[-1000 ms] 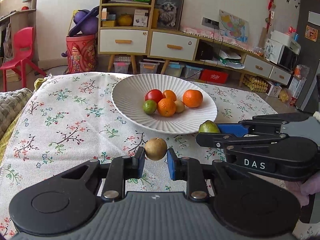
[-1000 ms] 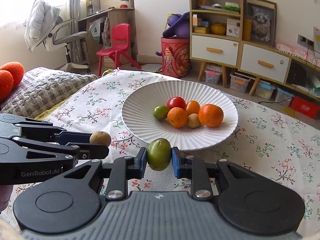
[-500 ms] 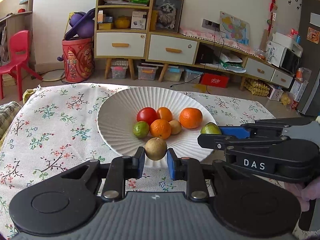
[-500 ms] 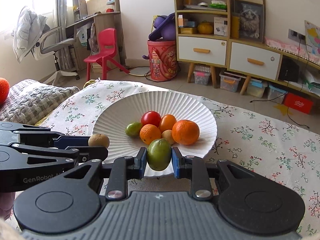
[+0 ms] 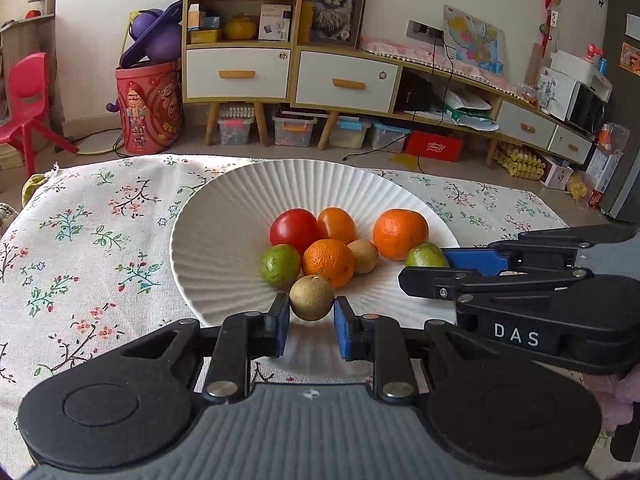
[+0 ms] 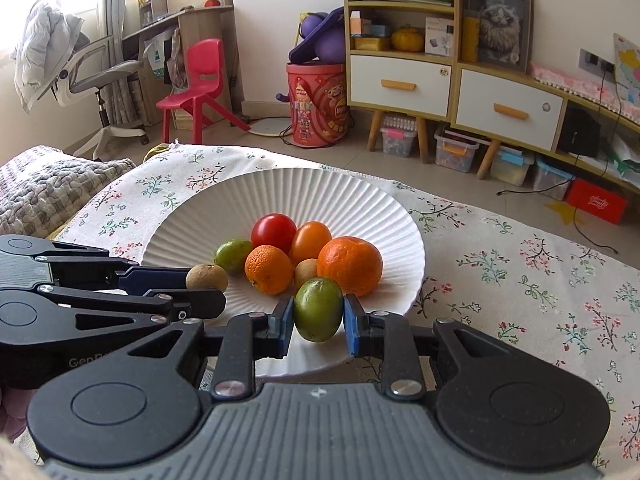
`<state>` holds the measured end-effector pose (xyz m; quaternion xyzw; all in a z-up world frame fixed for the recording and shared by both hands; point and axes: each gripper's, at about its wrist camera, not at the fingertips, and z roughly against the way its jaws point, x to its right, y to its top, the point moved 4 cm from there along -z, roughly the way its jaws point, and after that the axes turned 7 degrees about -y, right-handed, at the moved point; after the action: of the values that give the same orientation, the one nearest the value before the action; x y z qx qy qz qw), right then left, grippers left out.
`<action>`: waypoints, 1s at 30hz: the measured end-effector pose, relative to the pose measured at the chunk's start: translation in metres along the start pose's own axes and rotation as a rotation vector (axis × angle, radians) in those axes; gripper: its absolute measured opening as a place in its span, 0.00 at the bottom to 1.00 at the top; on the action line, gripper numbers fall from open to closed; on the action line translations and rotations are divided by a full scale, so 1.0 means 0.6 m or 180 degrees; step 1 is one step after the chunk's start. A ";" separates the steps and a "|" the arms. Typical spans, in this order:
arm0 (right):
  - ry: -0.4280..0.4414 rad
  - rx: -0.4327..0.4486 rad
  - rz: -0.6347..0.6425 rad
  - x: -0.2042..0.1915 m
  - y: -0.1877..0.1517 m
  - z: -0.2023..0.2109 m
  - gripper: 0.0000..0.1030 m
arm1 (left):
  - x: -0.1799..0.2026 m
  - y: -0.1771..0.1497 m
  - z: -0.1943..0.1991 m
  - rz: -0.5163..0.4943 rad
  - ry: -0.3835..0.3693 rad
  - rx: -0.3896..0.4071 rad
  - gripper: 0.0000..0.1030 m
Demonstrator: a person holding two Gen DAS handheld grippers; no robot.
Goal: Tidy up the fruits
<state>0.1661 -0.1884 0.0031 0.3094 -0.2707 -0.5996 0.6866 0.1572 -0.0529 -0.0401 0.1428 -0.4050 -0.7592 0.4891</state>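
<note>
Underneath, floral tablecloth (image 5: 100, 240), cabinets (image 5: 240, 72) behind; left tool (image 5: 311, 320) gripping brown fruit (image 5: 311, 298), right tool (image 6: 318, 322) green fruit (image 6: 318, 309).

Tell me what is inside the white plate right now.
Lying in the white plate: a red tomato, three orange fruits, a green fruit and a small brown one. The plate's near floor is hidden behind both grippers and their held fruits.

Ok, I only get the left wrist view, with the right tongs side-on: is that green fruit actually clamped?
Observer: Yes; the right wrist view shows both blue pads of the right tongs pressing the oval green fruit.
Reviewer: Over the plate?
Observer: Over the ribbed white plate's near part, in front of the large orange.
Reviewer: Anything further left?
Observer: A grey office chair with a pale jacket draped on it.
</note>
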 end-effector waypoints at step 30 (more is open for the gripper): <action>-0.0116 0.0123 -0.0046 -0.002 -0.011 0.048 0.48 | -0.009 -0.001 0.062 0.0057 0.0145 0.0092 0.49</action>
<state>0.1401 -0.1908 0.0173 0.3136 -0.2925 -0.6048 0.6710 0.1364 -0.0307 -0.0183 0.1634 -0.4060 -0.7454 0.5028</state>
